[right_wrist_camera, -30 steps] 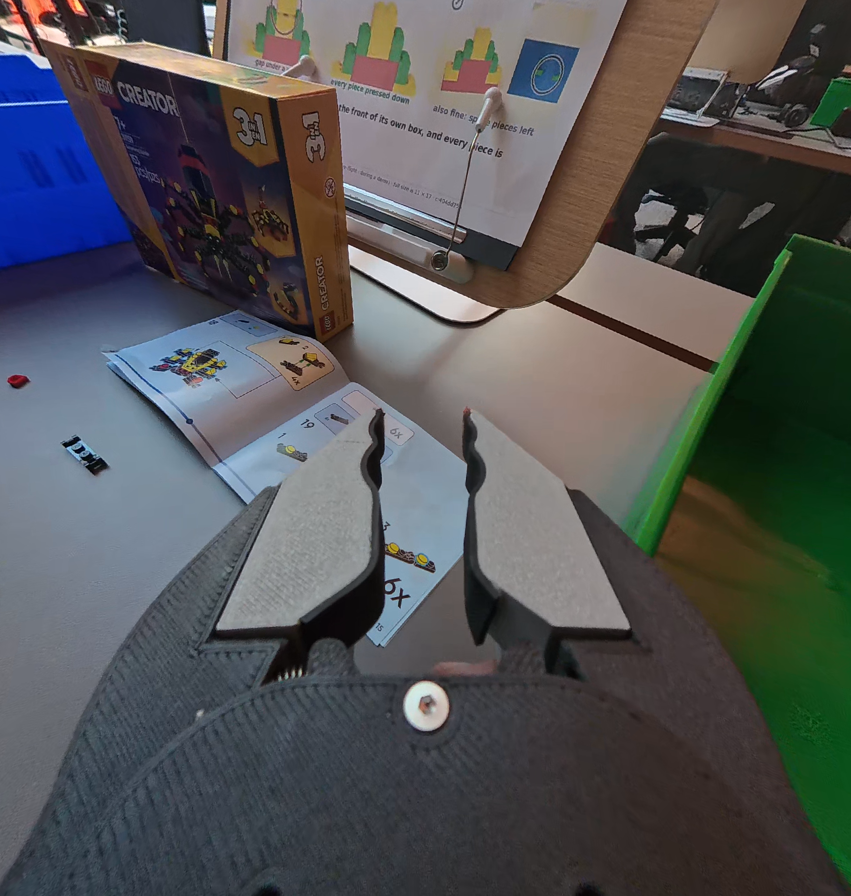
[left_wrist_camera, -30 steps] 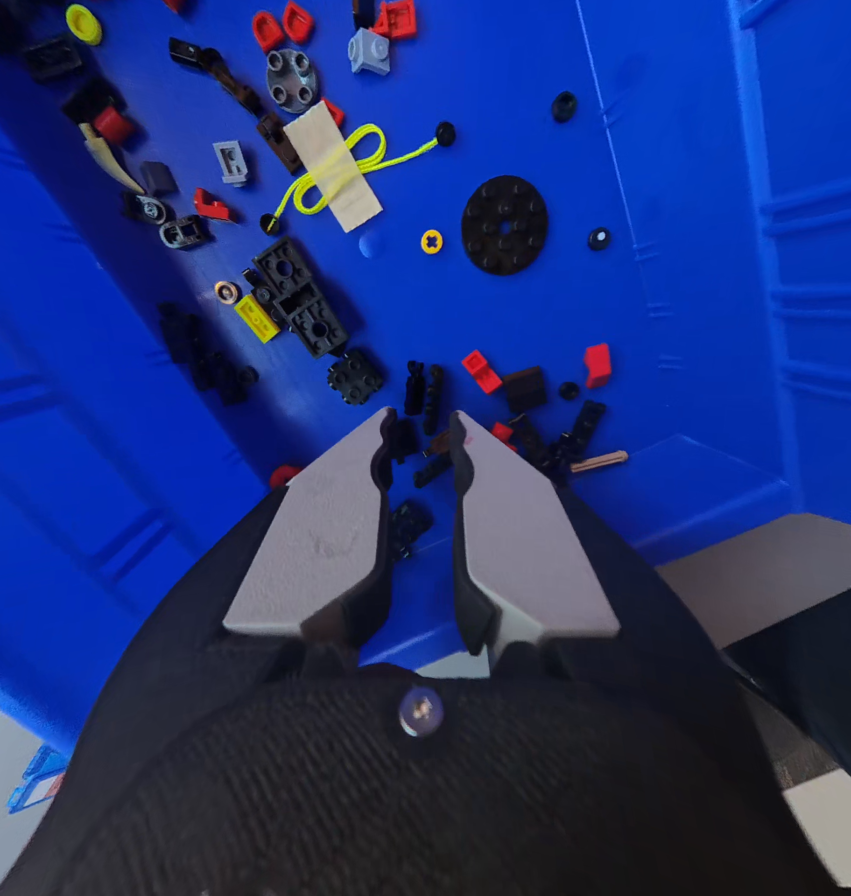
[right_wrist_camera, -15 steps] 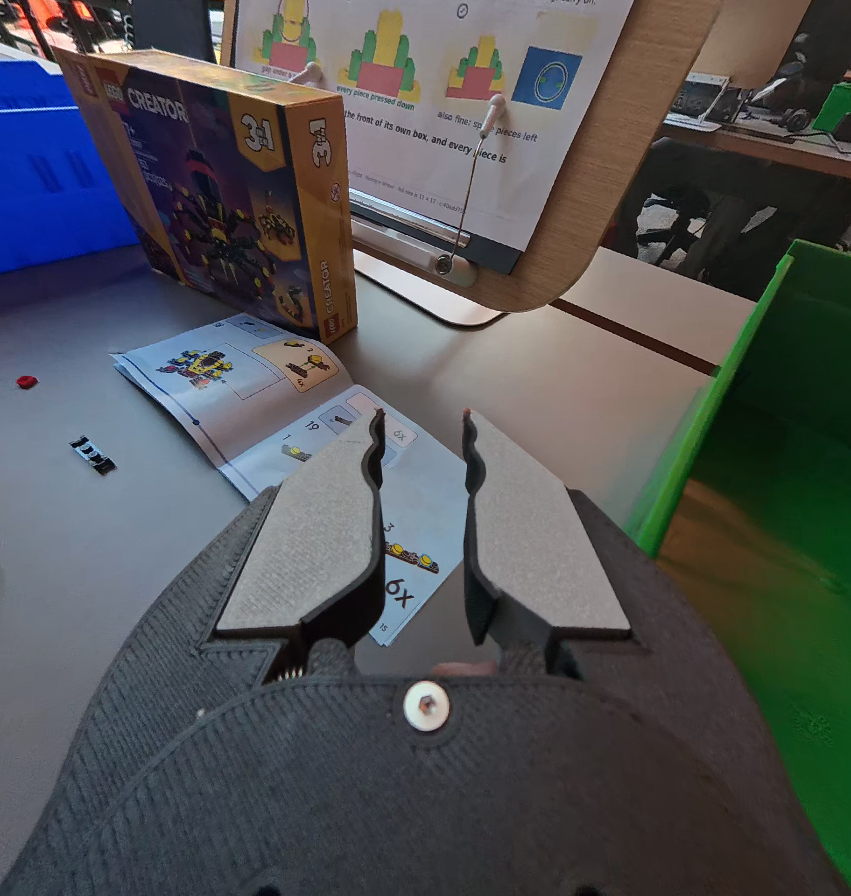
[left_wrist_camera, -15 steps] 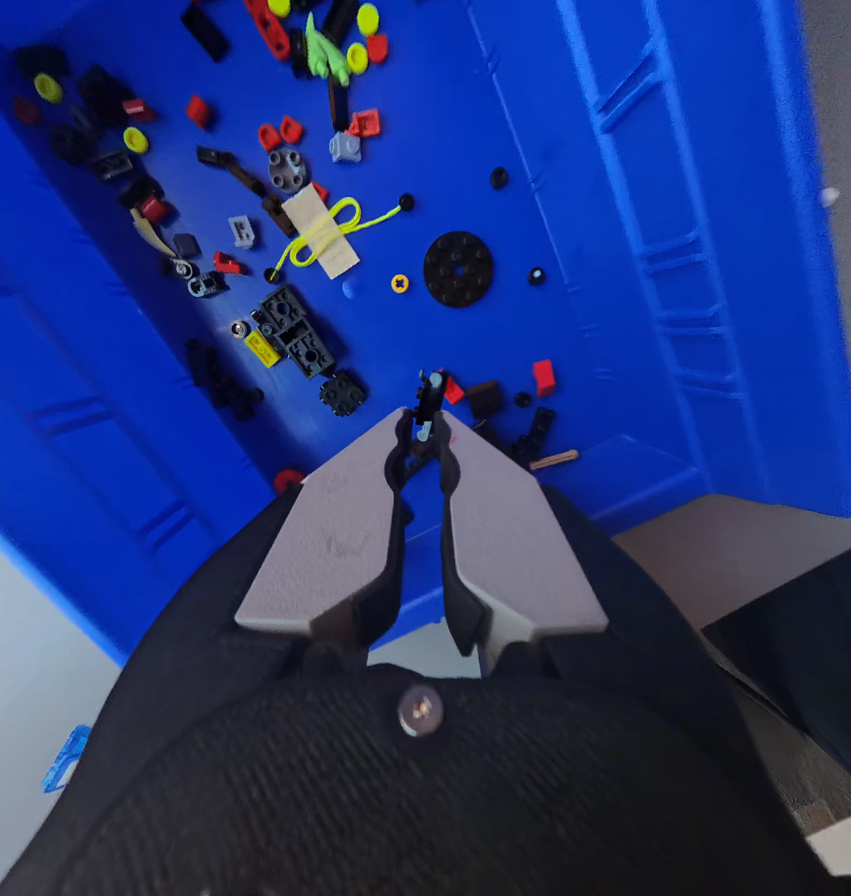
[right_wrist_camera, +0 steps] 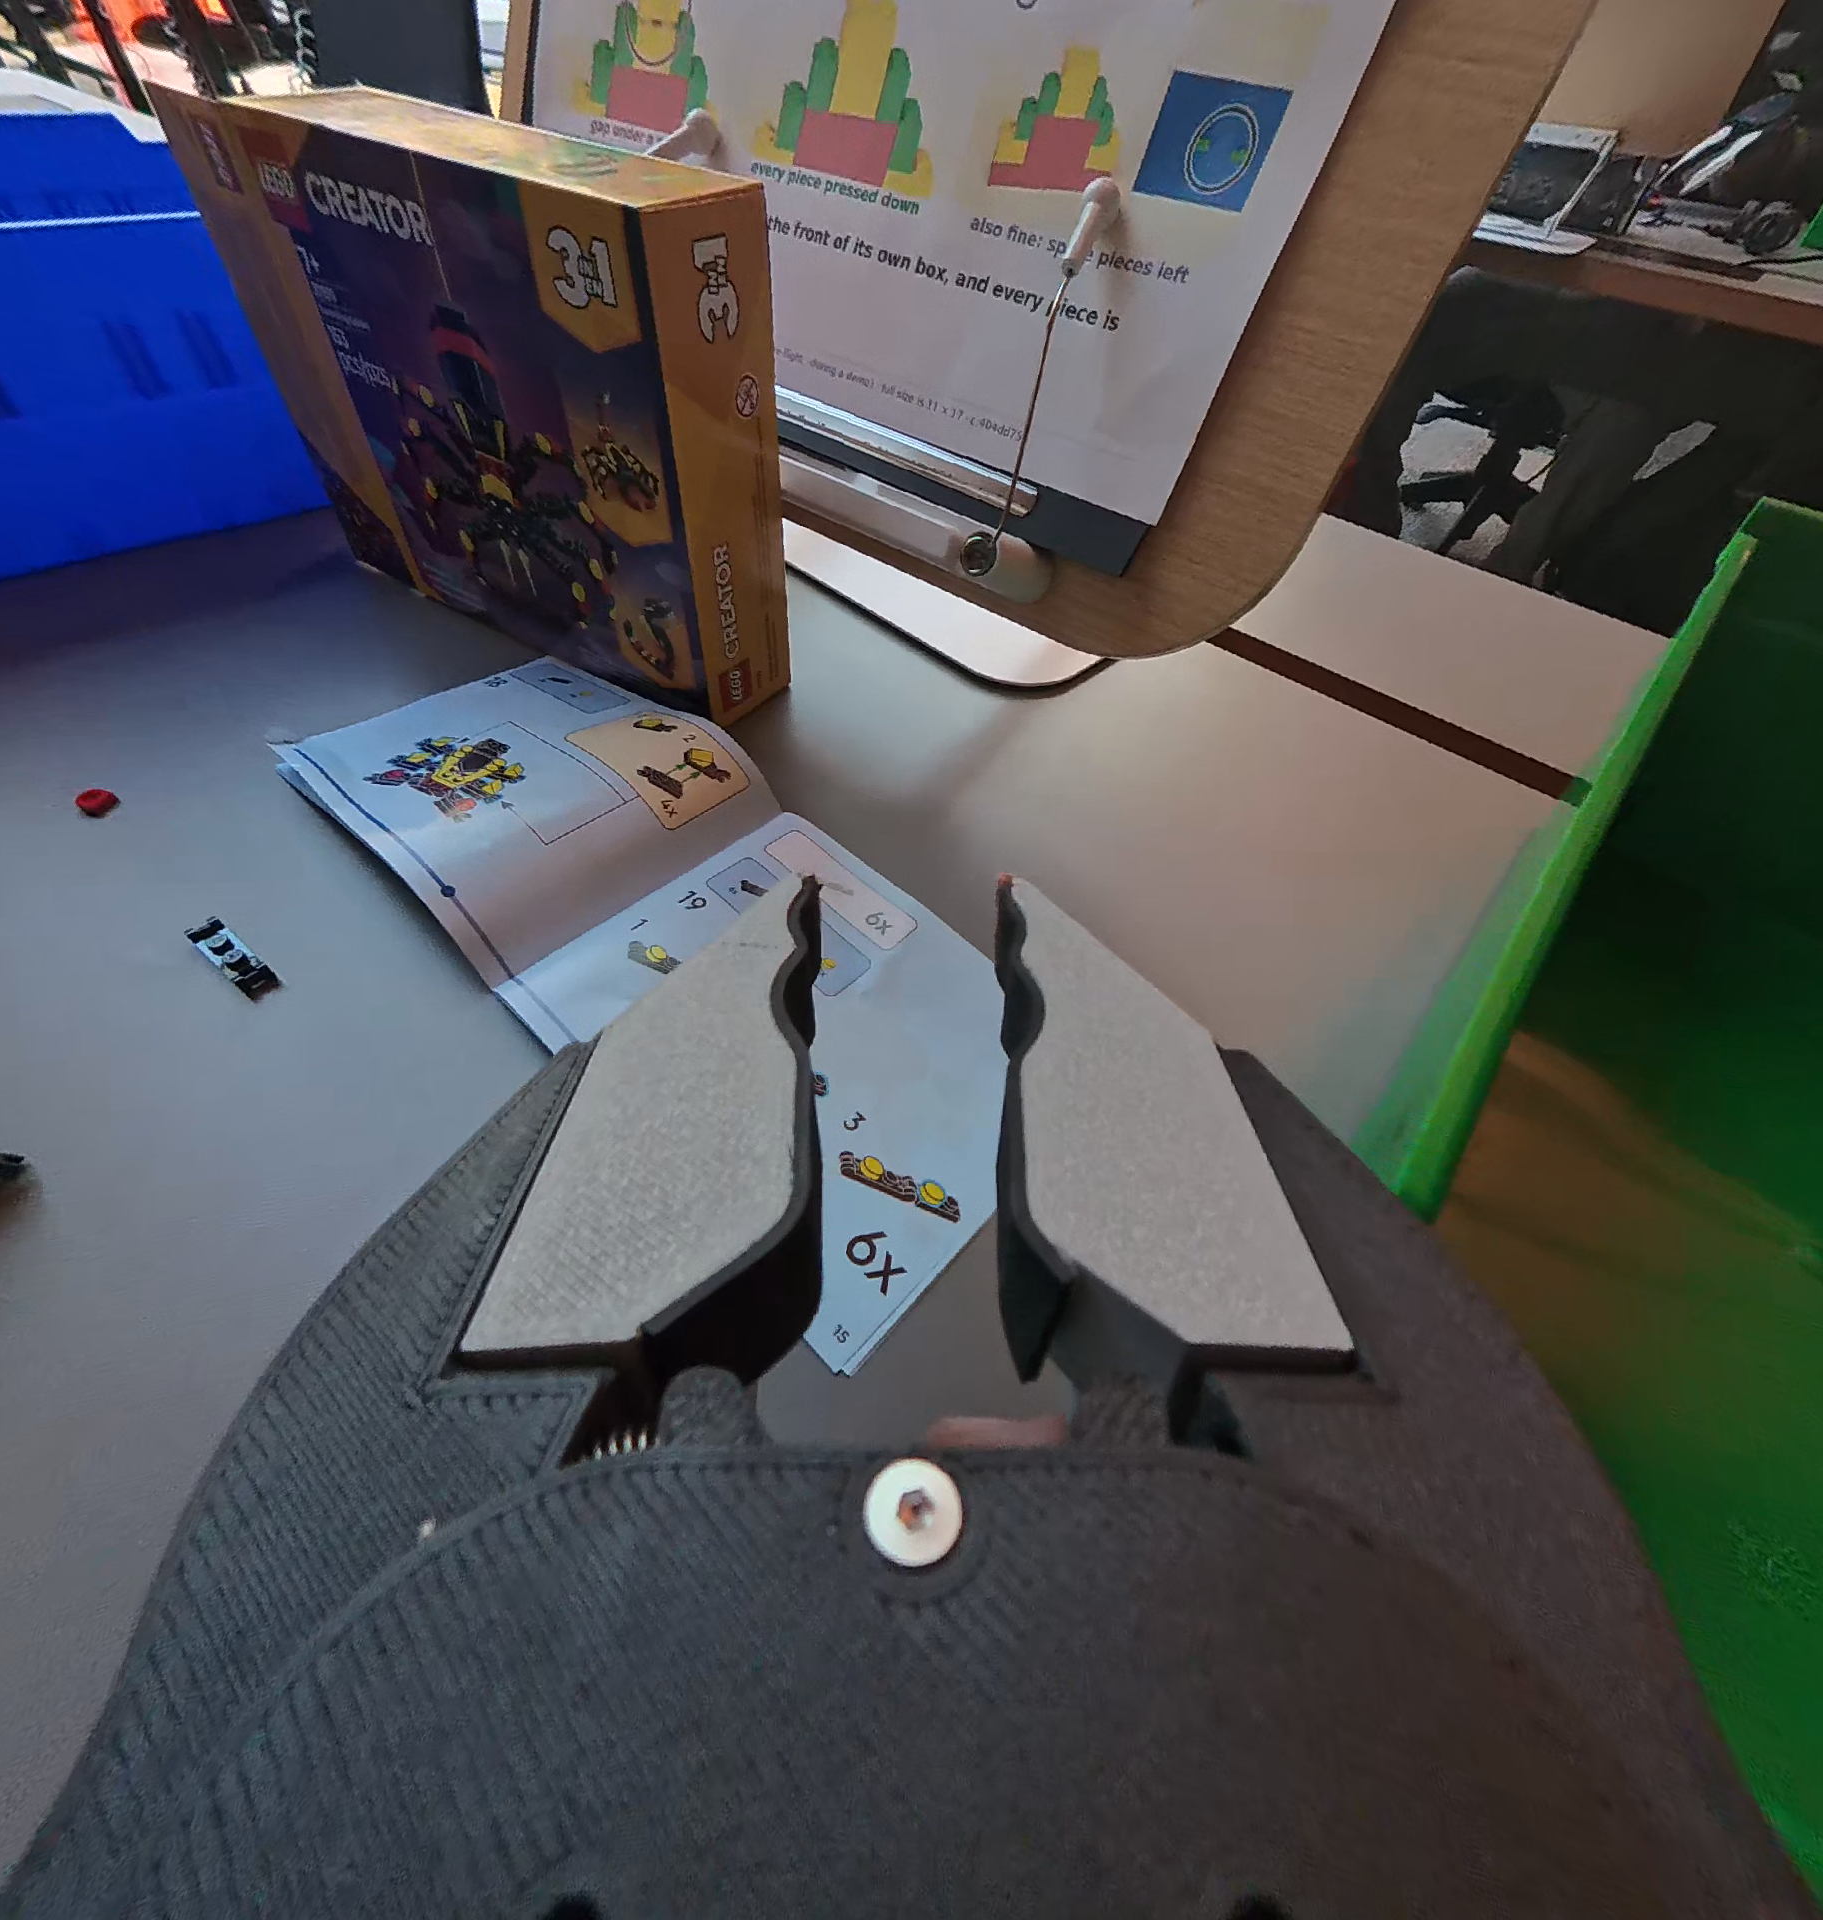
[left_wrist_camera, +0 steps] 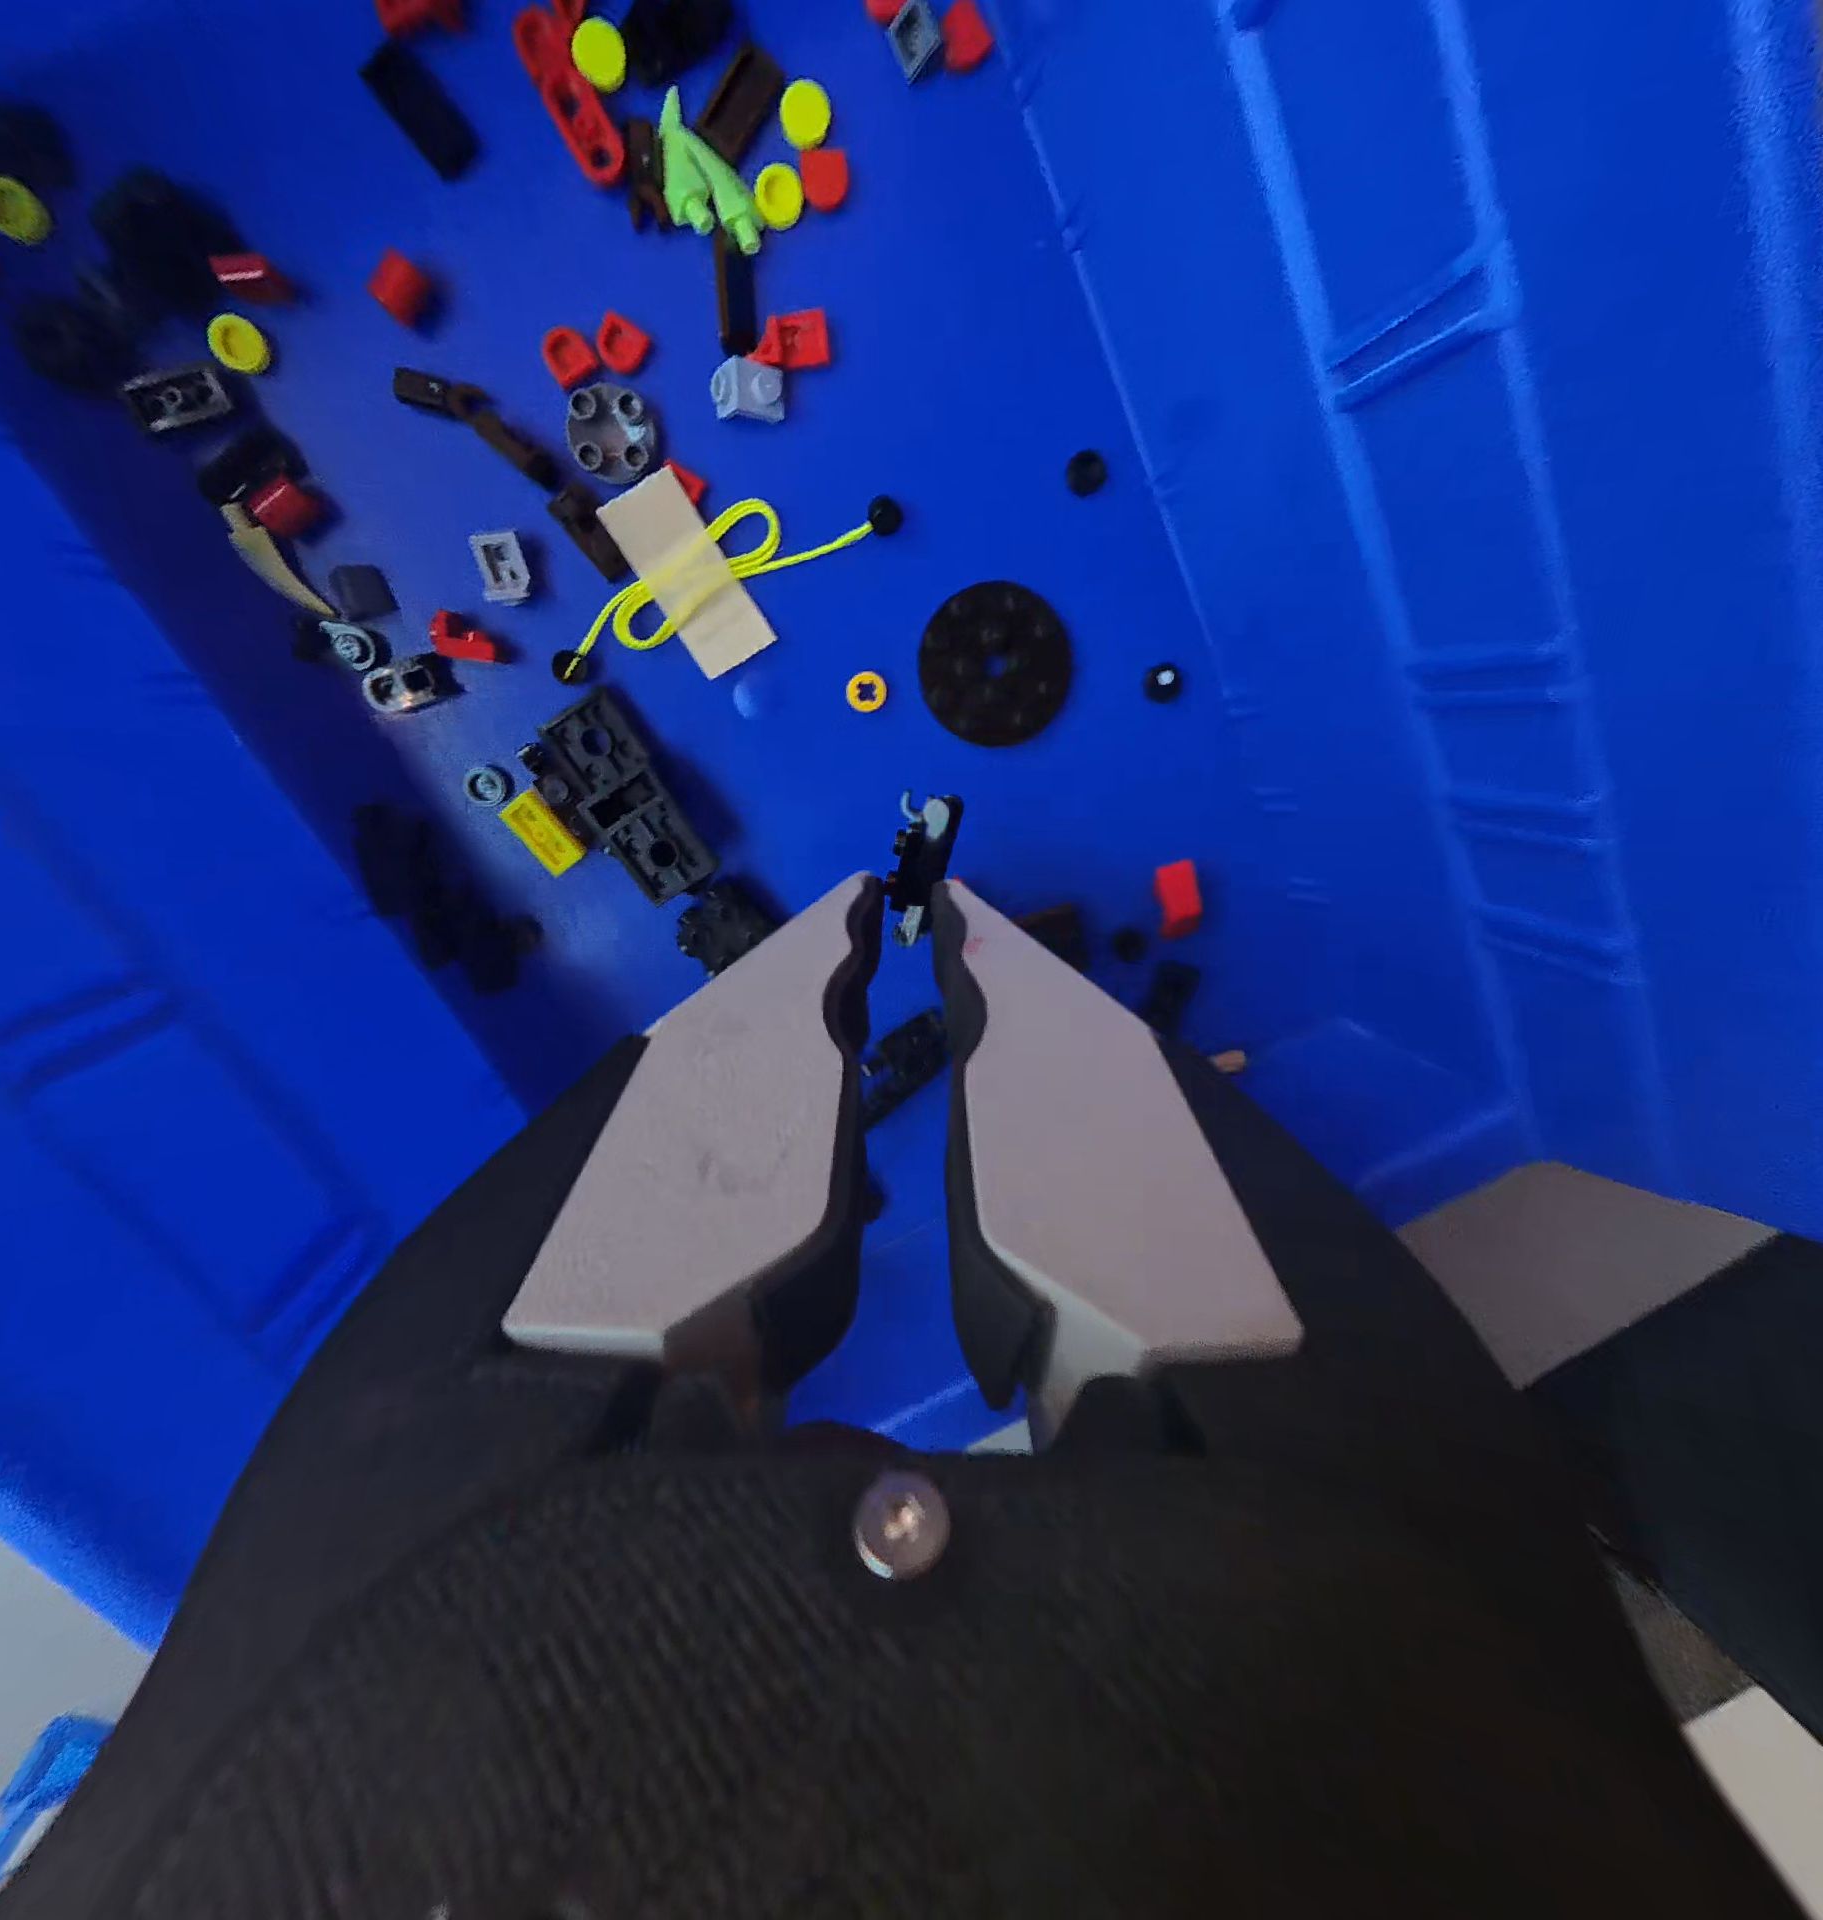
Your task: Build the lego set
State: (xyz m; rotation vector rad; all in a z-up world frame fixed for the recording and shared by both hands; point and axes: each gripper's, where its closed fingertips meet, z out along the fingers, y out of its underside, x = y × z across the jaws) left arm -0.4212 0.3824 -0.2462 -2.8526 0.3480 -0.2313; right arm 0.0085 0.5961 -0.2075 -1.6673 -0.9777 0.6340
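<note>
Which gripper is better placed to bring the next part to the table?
Left. The left gripper is shut on a thin black lego piece above the blue plastic bin; the right gripper is open and empty over the instruction booklet.

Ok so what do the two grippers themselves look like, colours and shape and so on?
Both look alike. The left gripper has two flat pale grey fingers edged with wavy black pads, on a black ribbed body with a silver screw in the middle. The right gripper has speckled grey fingers, the same wavy black pads, a dark grey ribbed body and a silver screw. No cables show.
</note>
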